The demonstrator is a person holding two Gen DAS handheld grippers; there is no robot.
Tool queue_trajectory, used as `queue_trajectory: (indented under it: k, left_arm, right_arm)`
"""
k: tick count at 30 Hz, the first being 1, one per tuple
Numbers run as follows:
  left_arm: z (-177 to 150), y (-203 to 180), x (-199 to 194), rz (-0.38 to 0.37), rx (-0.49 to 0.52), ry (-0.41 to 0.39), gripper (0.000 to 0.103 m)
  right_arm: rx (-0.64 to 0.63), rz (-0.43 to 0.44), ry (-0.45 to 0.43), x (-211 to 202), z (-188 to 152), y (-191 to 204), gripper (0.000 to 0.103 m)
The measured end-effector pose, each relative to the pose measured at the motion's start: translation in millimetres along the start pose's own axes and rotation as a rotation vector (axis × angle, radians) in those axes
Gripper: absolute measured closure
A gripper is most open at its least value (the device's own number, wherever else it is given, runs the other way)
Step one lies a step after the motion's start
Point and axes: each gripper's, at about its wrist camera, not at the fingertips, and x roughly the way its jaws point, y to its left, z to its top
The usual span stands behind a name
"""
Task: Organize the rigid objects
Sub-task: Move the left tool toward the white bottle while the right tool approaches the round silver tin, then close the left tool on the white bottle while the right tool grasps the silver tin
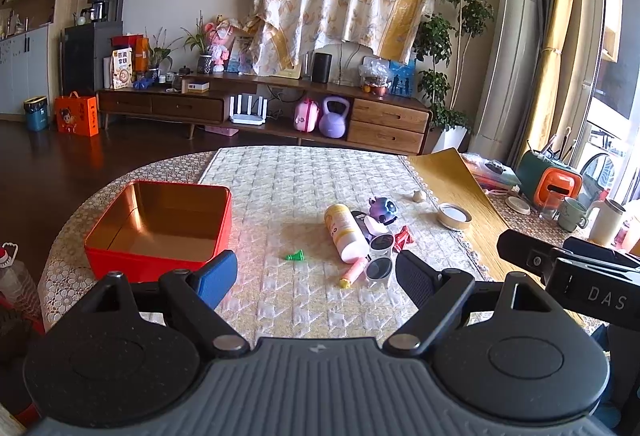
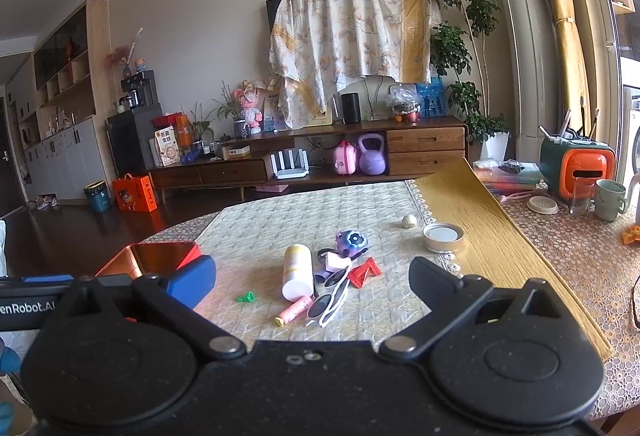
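Note:
A red tin box (image 1: 160, 228) with a gold inside stands empty on the left of the quilted mat (image 1: 304, 176); its corner (image 2: 160, 256) shows in the right wrist view. A small pile lies mid-table: a cream bottle (image 1: 346, 232) (image 2: 298, 272), white sunglasses (image 1: 380, 256) (image 2: 330, 296), a pink tube (image 1: 354, 271) (image 2: 295, 310), a purple toy (image 1: 383, 210) (image 2: 351, 242), a red piece (image 1: 402, 238) (image 2: 364, 272) and a green piece (image 1: 295, 256) (image 2: 245, 297). My left gripper (image 1: 316, 276) and my right gripper (image 2: 314, 276) both hover open and empty on the near side of the pile.
A roll of tape (image 1: 454, 216) (image 2: 443, 236) lies on a wood-grain sheet (image 2: 488, 236) to the right, a small beige ball (image 2: 409, 221) beside it. Cups (image 2: 610, 198), a glass and an orange-green holder (image 2: 576, 164) stand at the far right. The other gripper's body (image 1: 580, 272) is at my right.

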Motion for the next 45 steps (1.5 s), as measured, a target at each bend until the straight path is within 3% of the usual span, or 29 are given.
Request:
queue_trajectory:
  k: [20,32,45]
  left_arm:
    - [10.2,-8.7,38.5,0.010,0.027,0.023,0.016]
    - [21.2,-21.9,104.4,-0.005,0.071,0.087,0.016]
    - [33.9,-31.9,192.8,-0.022,0.069,0.191,0.016]
  right_arm:
    - [-0.029,-0.002,0.018,22.8,9.5,-15.5,0.000]
    - [-0.048,-0.056,0.045,65.9,20.8,-53.7,0.000]
    - [-0.086,-0.118,0.125,147.0,28.7,-105.2,0.000]
